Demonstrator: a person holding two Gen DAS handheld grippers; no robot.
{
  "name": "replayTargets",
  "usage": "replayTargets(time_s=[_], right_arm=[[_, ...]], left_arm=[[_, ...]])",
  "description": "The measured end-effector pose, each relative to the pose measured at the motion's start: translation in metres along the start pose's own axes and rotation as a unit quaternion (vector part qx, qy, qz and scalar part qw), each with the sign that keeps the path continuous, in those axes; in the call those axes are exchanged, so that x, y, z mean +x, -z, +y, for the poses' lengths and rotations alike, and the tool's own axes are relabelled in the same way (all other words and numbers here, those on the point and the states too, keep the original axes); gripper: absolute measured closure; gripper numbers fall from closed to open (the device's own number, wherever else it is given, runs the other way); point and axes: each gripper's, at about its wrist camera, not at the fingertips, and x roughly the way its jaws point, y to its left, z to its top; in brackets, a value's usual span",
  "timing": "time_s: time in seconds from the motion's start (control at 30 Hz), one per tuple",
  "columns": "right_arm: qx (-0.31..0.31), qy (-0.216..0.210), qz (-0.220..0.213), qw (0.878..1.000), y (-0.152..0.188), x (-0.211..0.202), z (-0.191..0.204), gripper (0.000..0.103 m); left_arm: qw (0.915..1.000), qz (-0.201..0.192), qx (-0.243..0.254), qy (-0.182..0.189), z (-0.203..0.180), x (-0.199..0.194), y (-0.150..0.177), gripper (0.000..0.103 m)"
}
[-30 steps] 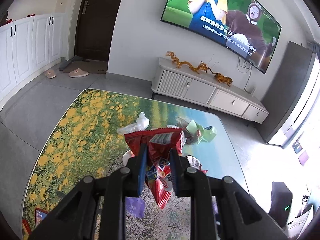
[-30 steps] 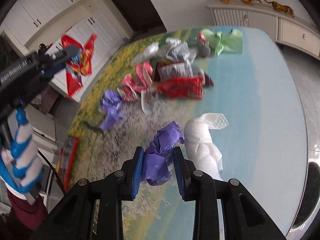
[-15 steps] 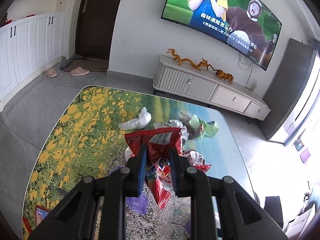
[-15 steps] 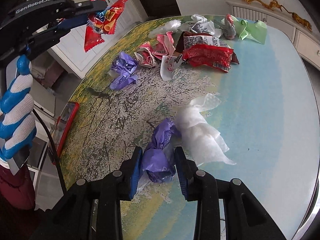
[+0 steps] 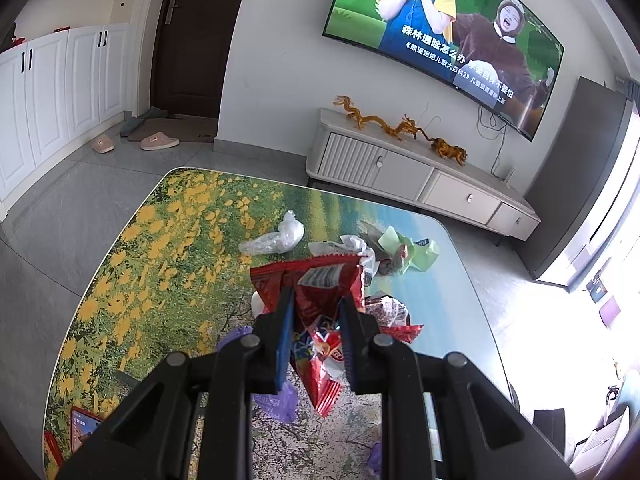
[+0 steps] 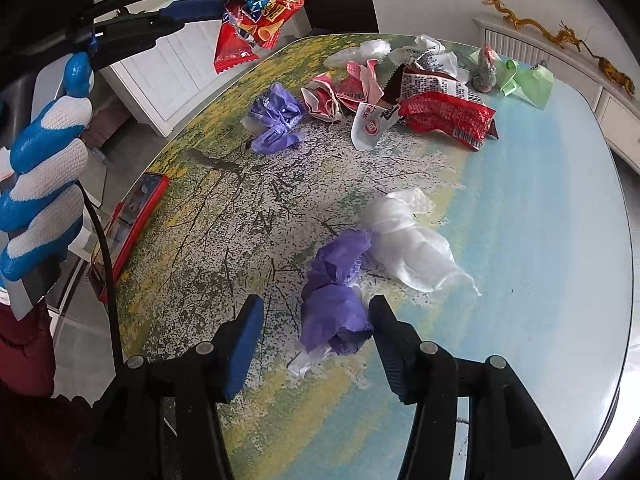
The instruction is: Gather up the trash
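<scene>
**Observer:** Living room, is it? What sits under your tools?

**Operator:** Yes. Below me is a table [image 6: 560, 264] printed with yellow flowers and a pale blue field. My right gripper [image 6: 316, 322] points down at it, and its jaws are opening. A crumpled purple wrapper [image 6: 334, 292] lies on the table between them. One blue pad stands clear of it; the other sits right at its edge, and I can't tell if it touches.

**Observer:** And next to that?

**Operator:** A white tissue [image 6: 412, 240] touches the wrapper on its far side. Further out is a second purple wrapper [image 6: 276, 118], then a loose pile: a pink and white wrapper [image 6: 340, 92], a red snack bag [image 6: 444, 116] and a green wrapper [image 6: 528, 80] at the far end.

**Observer:** Your left side?

**Operator:** My left gripper [image 5: 316, 312] is pressed together on a red chip bag [image 5: 316, 280], pinching it by the middle so the top flares above the pads and the bottom hangs below. It is held up off the table. From the right camera I see the hand [image 6: 40, 172] on that tool, in a blue and white glove.

**Observer:** Anything else on the surface?

**Operator:** A clear plastic bag [image 5: 276, 236] lies alone among the flowers, and a phone in a red case [image 6: 132, 216] rests by the near left edge. Beyond the table stand a white TV cabinet [image 5: 412, 176] and a wall-mounted television [image 5: 444, 36].
</scene>
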Motion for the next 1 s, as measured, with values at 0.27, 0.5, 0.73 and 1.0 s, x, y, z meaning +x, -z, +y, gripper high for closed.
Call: replayTargets(time_s=[0.27,0.5,0.73,1.0], right_arm=[[0.003,0.011,0.005,1.000,0.008,-0.005,-0.004,0.071],[-0.017,0.001,-0.009,1.000,0.009,-0.016,0.004,0.072],[-0.026,-0.035,-0.051,0.998,0.003,-0.041,0.012,0.072],[0.011,0.006,-0.102,0.995,-0.012,-0.070,-0.006,0.072]], left_arm=[[1.0000,0.002,0.003,0.007,-0.002,0.000,0.002,0.083],[0.9998,0.000,0.011,0.014,-0.007,-0.004,0.004,0.083],[0.9999,-0.001,0.007,0.015,-0.005,-0.006,0.003,0.083],[0.9999,-0.004,0.000,0.014,0.000,-0.008,0.002,0.083]])
